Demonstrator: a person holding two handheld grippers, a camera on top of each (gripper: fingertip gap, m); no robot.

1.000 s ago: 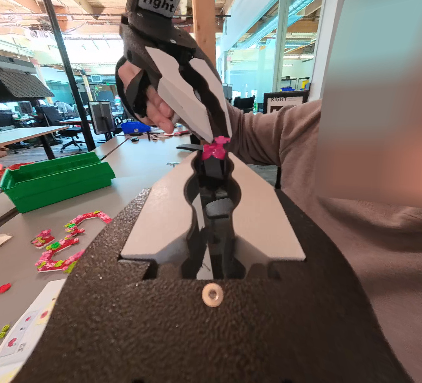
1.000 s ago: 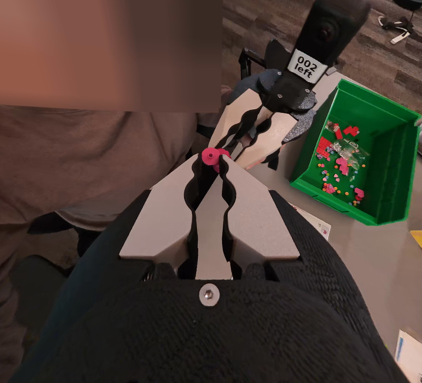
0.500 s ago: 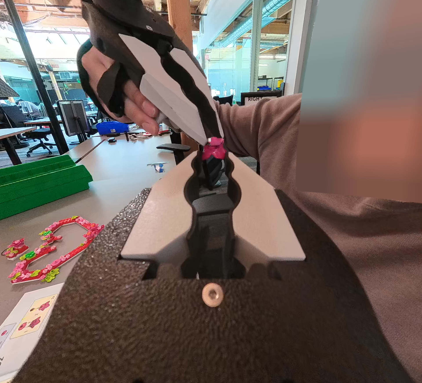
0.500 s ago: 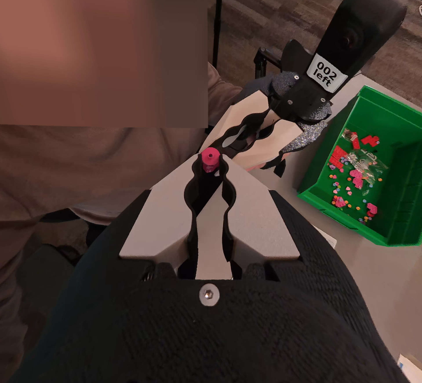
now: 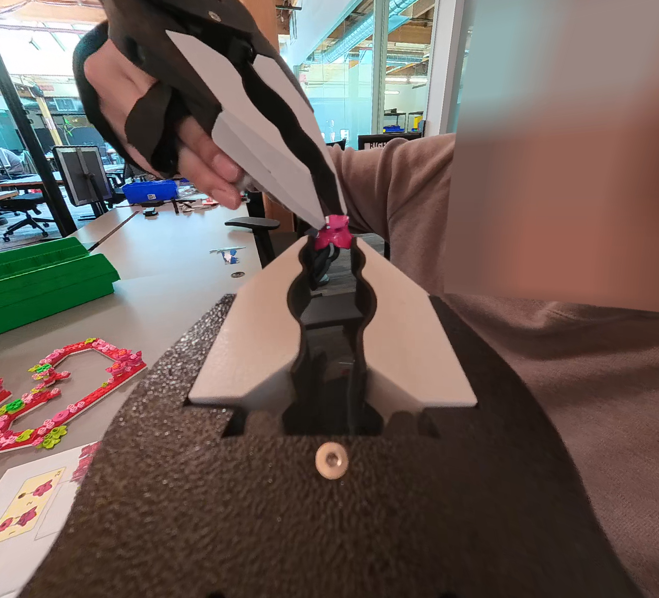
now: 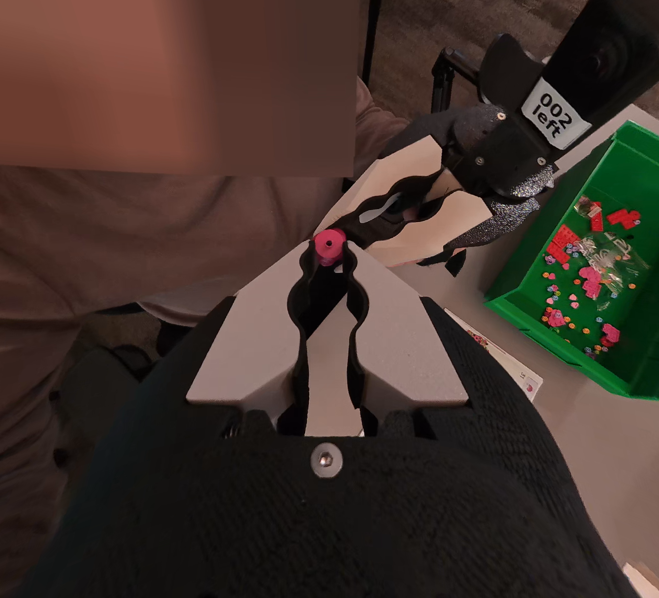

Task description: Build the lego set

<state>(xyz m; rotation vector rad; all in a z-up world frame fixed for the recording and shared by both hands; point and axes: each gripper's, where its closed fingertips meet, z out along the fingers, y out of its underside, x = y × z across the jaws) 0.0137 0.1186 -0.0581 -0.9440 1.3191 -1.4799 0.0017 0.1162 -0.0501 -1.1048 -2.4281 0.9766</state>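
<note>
Midair, left gripper (image 5: pixel 330 242) clamps a pink flower piece (image 5: pixel 331 236); right gripper (image 6: pixel 328 252) pinches a pink round stud (image 6: pixel 328 245) directly above, tips touching.

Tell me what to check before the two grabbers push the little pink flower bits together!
1. Left gripper pinches the pink flower piece: ok.
2. Right gripper pinches the pink round piece: ok.
3. Both tips meet, held up off the table: ok.
4. Pieces lined up straight: cannot tell.
5. Red flower frame lies out of the way: ok.
6. Green bin has spare pieces: ok.
</note>
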